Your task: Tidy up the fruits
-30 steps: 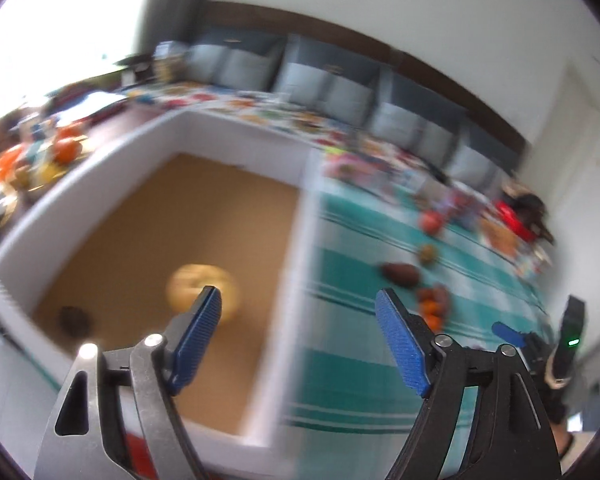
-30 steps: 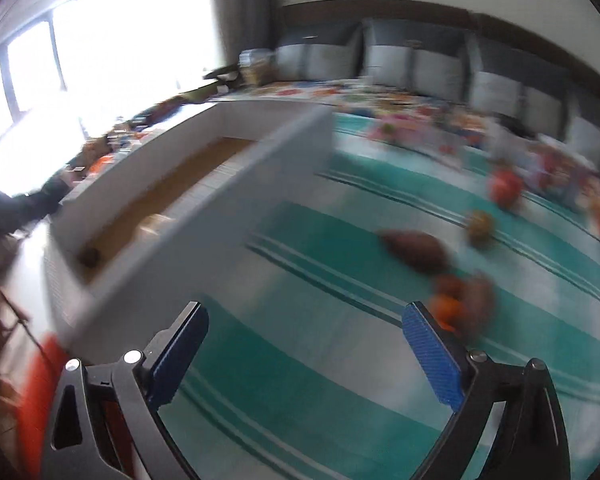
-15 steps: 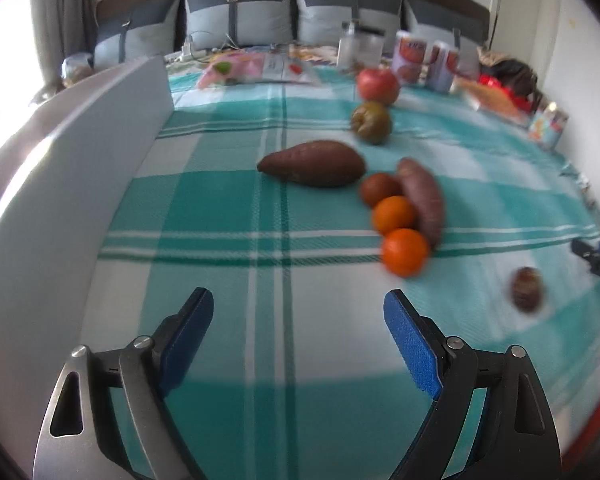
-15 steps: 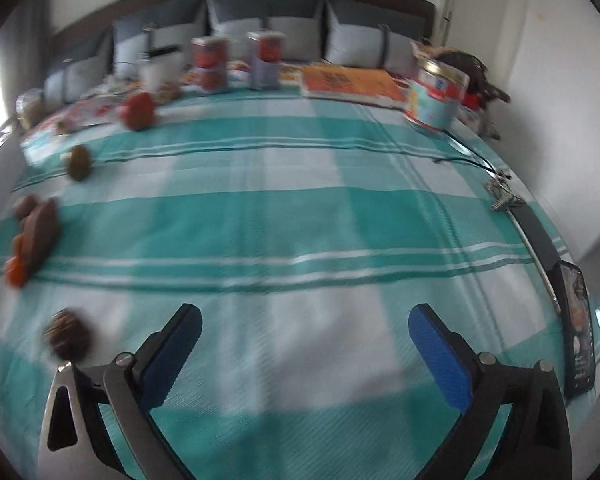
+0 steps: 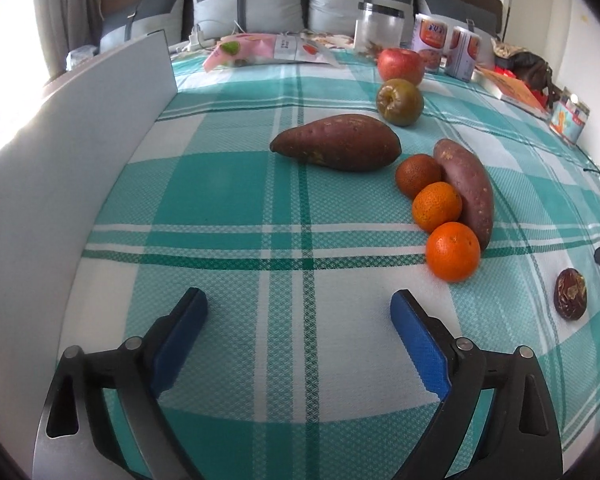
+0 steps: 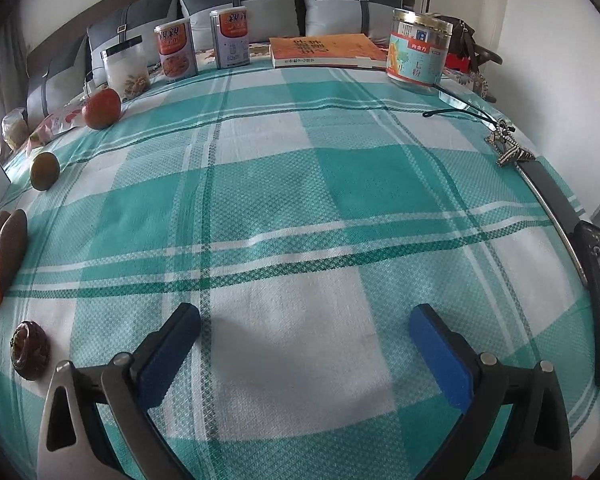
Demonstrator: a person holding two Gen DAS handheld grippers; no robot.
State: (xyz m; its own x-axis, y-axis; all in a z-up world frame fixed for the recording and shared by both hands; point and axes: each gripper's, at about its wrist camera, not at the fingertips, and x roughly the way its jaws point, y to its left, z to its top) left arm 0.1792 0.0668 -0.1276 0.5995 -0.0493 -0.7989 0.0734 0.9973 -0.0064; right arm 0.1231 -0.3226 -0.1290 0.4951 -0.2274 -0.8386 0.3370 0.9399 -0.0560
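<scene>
Over the checked cloth [image 5: 228, 184], the left gripper [image 5: 298, 312] has just been opening and stands released, nothing between its blue pads. Ahead and right lie two oranges [image 5: 453, 257], glossy, touching a purple sweet potato [image 5: 466, 186]. A white box wall [image 5: 60, 152] bounds the left. The right gripper [image 6: 304, 326], likewise unclenched, faces bare cloth.

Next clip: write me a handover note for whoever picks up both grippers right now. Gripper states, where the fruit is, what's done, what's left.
Left gripper: jaws just opened wider, nothing between them. Right gripper: same, over bare plaid cloth.
On the cloth: apple, greenish-brown fruit, two sweet potatoes, dark mandarin, two oranges, wrinkled dark fruit.
White box wall stands left; its inside is hidden.
Left: all of these.
</scene>
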